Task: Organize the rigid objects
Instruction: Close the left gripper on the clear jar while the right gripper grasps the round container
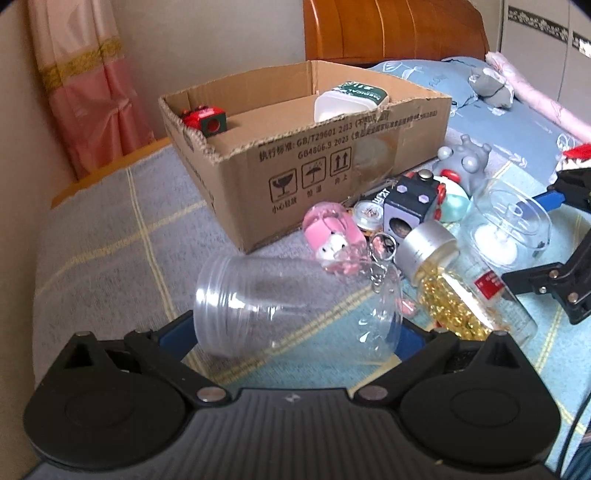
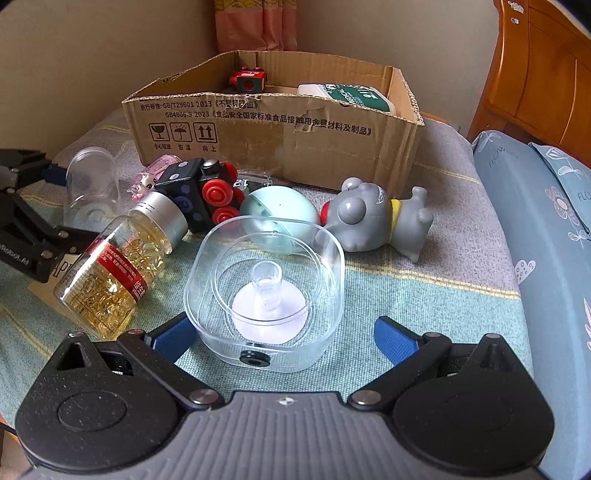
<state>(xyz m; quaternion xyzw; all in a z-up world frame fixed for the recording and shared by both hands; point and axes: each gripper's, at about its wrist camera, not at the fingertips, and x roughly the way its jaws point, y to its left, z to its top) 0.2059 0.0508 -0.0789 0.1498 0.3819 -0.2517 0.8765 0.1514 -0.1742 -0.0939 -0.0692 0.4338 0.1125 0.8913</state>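
A cardboard box point(image 1: 332, 177) stands on the bed and holds a red-green cube point(image 1: 208, 122) and a green-white tin point(image 1: 351, 98). My left gripper point(image 1: 295, 332) has a clear plastic jar point(image 1: 288, 306) lying on its side between its blue fingers; contact is not clear. My right gripper point(image 2: 288, 332) is open around a clear square container point(image 2: 266, 288), with a gap at the right finger. A capsule bottle point(image 2: 122, 266), a black cube toy point(image 2: 199, 192), a teal egg point(image 2: 280, 214) and a grey mouse toy point(image 2: 373, 218) lie in front of the box point(image 2: 280, 140).
A pink figurine point(image 1: 332, 240) and small round trinkets point(image 1: 369, 216) lie beside the box. A blue pillow point(image 2: 546, 221) is at the right, a wooden headboard point(image 1: 391, 29) behind, a wall and pink curtain point(image 1: 85, 85) at the left.
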